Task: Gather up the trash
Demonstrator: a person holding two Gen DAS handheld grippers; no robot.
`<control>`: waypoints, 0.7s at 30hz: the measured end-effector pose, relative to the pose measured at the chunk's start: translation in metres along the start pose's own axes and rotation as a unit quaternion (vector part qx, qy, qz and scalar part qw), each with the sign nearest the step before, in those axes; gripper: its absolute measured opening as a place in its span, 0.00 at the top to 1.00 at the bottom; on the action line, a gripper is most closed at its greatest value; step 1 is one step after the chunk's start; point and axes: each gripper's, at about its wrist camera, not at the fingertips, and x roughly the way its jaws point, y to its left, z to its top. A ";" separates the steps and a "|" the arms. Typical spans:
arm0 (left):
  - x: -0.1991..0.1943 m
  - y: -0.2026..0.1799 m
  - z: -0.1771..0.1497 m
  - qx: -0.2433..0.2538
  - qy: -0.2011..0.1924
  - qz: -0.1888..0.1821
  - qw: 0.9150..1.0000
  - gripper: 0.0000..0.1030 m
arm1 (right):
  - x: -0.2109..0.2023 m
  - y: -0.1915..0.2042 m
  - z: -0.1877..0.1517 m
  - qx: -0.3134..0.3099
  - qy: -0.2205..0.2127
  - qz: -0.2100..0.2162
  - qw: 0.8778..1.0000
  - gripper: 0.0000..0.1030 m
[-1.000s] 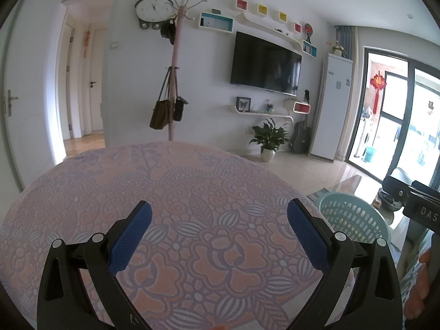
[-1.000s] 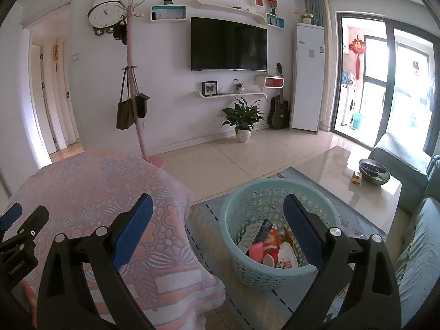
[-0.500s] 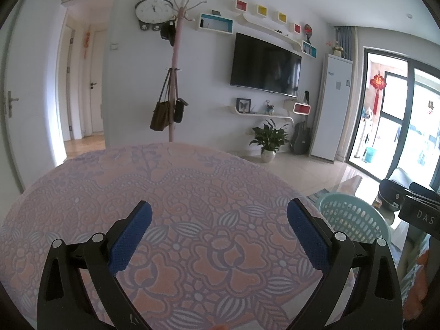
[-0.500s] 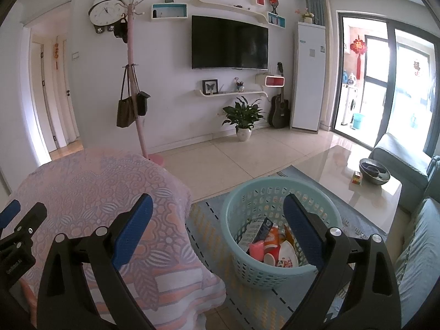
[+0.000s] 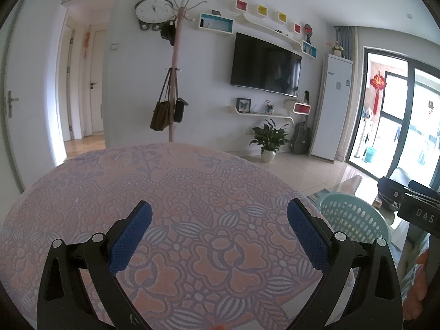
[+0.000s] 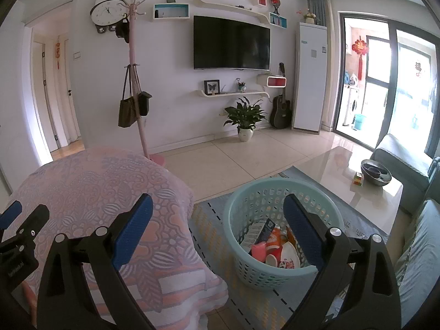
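Note:
A pale teal laundry-style basket point(image 6: 247, 269) stands on the rug beside the table and holds several pieces of trash point(image 6: 271, 247): packets, cups and wrappers. My right gripper point(image 6: 217, 220) hovers open above the gap between table and basket, nothing between its blue pads. My left gripper point(image 5: 218, 224) hangs open over the round table with its pink patterned cloth point(image 5: 165, 192); no trash shows on the cloth. The basket's rim point(image 5: 354, 217) appears at the right of the left wrist view, next to the right tool's body point(image 5: 418, 209).
A glass coffee table point(image 6: 357, 170) with a dark bowl point(image 6: 375, 171) stands right of the basket, a grey sofa point(image 6: 423, 247) nearer right. A coat stand point(image 6: 137, 88), potted plant point(image 6: 244, 115), guitar and TV line the far wall. Tiled floor lies between.
Both views have shifted only slightly, the table edge sitting a little lower and nearer. Both grippers stay open and empty.

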 end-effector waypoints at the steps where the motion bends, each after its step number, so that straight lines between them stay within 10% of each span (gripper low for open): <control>1: 0.000 0.000 0.000 0.000 0.000 0.000 1.000 0.07 | 0.000 0.001 0.000 -0.001 0.000 0.000 1.000 0.11; 21: -0.012 -0.005 0.010 0.009 -0.015 0.017 1.000 0.07 | -0.005 0.010 0.008 -0.008 -0.002 0.004 1.000 0.11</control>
